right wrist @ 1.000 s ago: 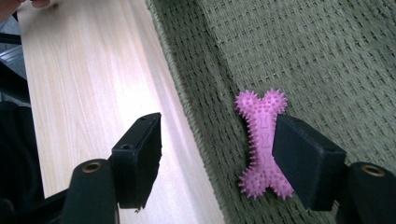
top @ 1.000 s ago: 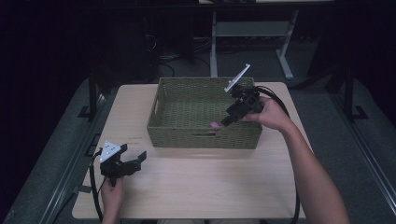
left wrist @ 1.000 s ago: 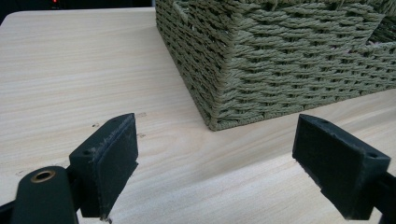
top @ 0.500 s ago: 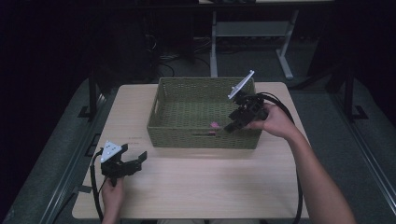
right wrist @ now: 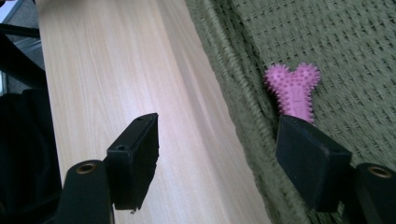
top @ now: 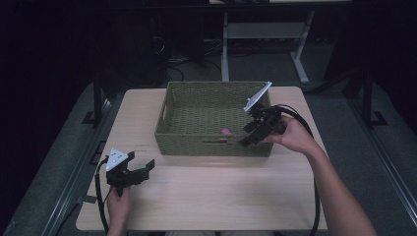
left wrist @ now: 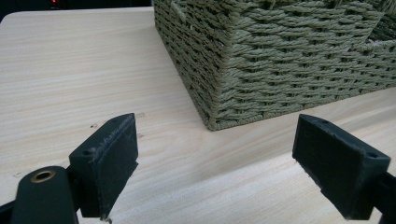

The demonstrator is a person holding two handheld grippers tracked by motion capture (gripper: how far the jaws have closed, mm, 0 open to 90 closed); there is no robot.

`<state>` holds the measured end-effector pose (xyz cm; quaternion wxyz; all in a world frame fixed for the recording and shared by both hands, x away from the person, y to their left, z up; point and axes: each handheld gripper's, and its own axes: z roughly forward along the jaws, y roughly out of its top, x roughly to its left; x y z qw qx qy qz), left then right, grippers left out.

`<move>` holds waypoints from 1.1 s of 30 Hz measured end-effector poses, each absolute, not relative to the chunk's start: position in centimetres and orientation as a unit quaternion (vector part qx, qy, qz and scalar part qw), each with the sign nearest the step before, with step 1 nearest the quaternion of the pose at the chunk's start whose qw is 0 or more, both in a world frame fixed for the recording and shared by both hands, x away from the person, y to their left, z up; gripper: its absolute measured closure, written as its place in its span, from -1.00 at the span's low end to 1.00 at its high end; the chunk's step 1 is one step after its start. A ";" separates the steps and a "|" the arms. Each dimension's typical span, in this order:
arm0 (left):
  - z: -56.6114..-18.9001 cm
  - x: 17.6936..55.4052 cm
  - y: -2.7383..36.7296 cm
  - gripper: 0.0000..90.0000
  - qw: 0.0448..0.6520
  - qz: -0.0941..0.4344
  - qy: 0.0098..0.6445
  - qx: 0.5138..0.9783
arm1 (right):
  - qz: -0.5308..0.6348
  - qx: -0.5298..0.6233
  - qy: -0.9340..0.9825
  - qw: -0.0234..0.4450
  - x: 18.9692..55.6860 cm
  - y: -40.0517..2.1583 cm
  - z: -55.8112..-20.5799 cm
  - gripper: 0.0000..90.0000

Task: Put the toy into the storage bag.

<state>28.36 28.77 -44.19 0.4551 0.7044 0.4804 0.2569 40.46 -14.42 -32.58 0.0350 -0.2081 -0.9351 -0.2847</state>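
The pink bone toy (right wrist: 294, 91) lay on the woven floor of the green basket (top: 212, 145), close against its near wall, and in the high view it showed as a small pink spot (top: 225, 132) near the middle of that wall. In the right gripper view it sat just beyond one of the right gripper's fingers (right wrist: 312, 161), partly hidden by that pad, while the other finger hung over the bare table (top: 221, 196) outside the basket, so the fingers straddled the basket's wall. The right gripper (top: 252, 137) had just been opening its fingers; they stood wide apart with nothing pressed between them. The right hand (top: 294, 135) held it tilted, fingers pointing down over the basket's near right part, the forearm reaching in from the lower right. The left gripper (top: 143, 168) rested low at the table's near left, well apart from the basket, its fingers (left wrist: 112, 161) spread and empty, aimed toward the basket's corner.
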 end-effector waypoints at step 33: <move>-44.2 28.3 28.7 -0.70 0.452 0.257 0.478 0.708 | -0.285 -0.202 -0.936 0.047 37.3 -15.1 -35.9 -0.38</move>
